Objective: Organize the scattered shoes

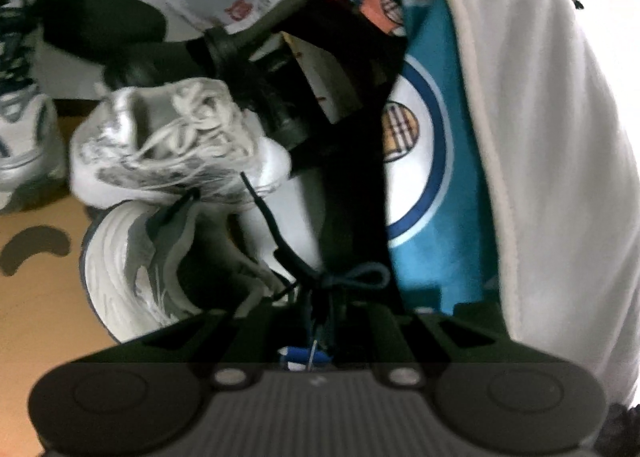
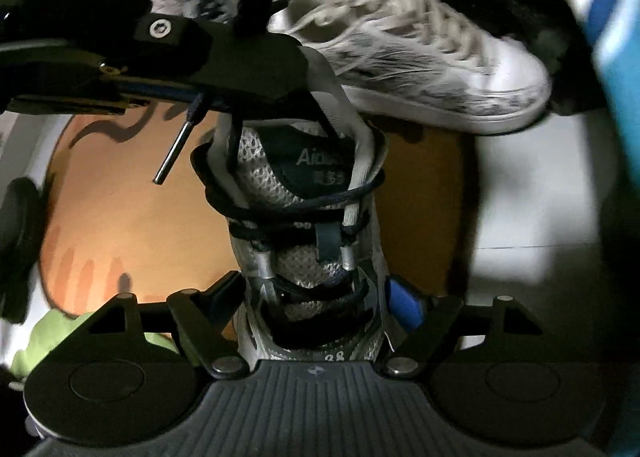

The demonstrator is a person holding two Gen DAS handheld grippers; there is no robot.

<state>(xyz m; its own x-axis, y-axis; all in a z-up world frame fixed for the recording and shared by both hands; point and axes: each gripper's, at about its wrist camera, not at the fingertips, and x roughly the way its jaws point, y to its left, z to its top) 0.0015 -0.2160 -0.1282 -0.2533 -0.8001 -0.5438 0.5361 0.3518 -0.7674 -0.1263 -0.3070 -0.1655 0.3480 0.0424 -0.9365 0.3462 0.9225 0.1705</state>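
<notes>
Sneaker [image 2: 308, 257], grey mesh with navy laces, sits dead centre in the right wrist view, toe end toward the camera, over an orange mat [image 2: 132, 209]. Whether the sole rests on the mat or hangs just off it, I can't tell.

Left gripper [image 1: 320, 309] is clamped tight on the navy lace [image 1: 340, 277]. In the right view it reaches in from 10 o'clock, with the metal lace tip dangling below it. My read: the lace is being used as a handle to steady or lift the shoe.

Right gripper [image 2: 308, 309] points steeply down with its fingers spread wide, one at 8 o'clock and one at 4 o'clock of the shoe's forefoot. Pad contact isn't clear, so I'm calling it not gripping yet. Likely it's lining up for a body grasp, so the shoe can be carried without swinging on the lace.

White patterned sneaker [image 2: 420, 69] lies at 1 o'clock, heel end touching or overlapping the mesh shoe's collar.

Count:
- Sneakers: 3. Mesh one, white one, plus a similar grey one [image 1: 20, 117] at 9 o'clock in the left view, probably the mate.
- Dark shoe-like lump [image 1: 260, 97]: 1, too blurred to identify.
- Mats: 1.
- Teal garment [image 1: 452, 217]: 1, at 3 o'clock.
</notes>
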